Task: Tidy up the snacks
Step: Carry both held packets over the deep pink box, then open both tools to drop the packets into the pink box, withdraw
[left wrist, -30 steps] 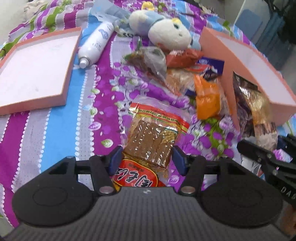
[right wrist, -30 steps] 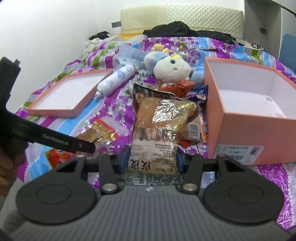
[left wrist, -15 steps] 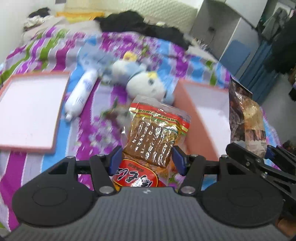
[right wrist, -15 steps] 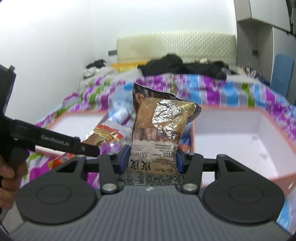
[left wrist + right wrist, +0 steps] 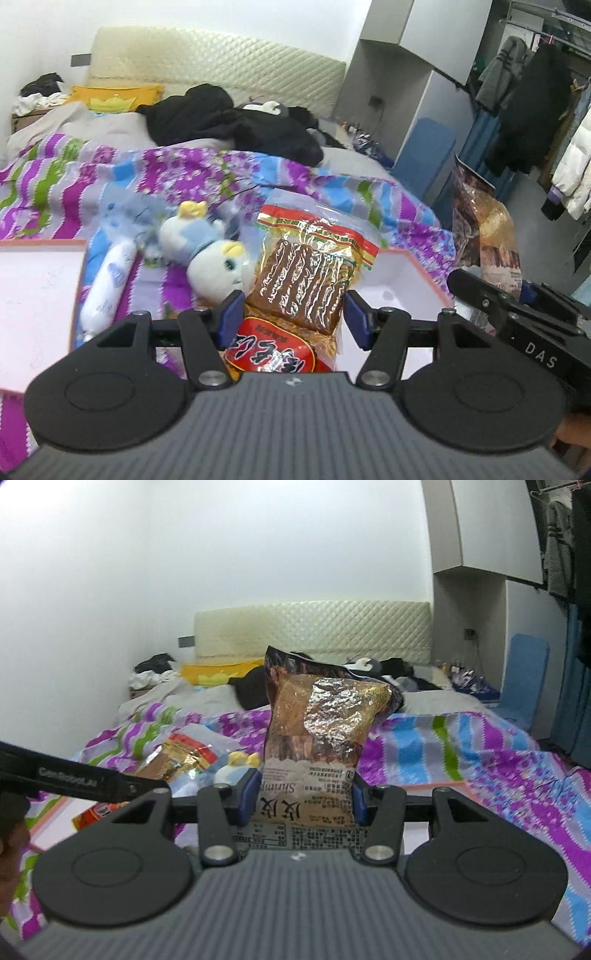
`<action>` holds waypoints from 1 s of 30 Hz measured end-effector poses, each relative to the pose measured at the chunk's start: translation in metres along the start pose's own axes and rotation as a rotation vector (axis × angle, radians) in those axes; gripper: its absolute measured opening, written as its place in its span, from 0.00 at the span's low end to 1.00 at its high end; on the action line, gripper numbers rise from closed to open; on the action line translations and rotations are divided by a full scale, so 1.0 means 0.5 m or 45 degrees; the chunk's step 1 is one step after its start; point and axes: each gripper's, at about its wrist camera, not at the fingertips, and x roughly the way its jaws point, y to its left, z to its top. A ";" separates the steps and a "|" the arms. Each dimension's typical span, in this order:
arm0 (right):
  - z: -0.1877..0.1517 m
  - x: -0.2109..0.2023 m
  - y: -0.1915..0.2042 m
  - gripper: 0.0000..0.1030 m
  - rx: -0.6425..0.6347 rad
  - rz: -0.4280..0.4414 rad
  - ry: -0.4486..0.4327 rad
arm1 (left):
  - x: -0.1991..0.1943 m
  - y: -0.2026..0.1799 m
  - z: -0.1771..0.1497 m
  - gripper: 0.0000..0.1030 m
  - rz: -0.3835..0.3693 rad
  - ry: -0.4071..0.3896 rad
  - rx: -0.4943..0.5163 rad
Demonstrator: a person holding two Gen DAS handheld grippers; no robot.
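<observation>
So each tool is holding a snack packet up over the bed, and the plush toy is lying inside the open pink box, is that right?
Not quite. The plush toy lies on the striped bedspread, beside the pink box, not inside it; the left wrist view shows this. The rest holds: the left tool grips the red and yellow snack packet, and the right tool grips the foil shrimp snack bag.

Plush toy (image 5: 218,269) lies on bedspread (image 5: 55,177), between lid (image 5: 33,295) and box (image 5: 402,291).
</observation>
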 end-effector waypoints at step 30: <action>-0.243 0.238 -0.250 0.53 0.179 -0.167 0.533 | 0.462 -0.154 -0.091 0.70 -0.053 0.459 0.060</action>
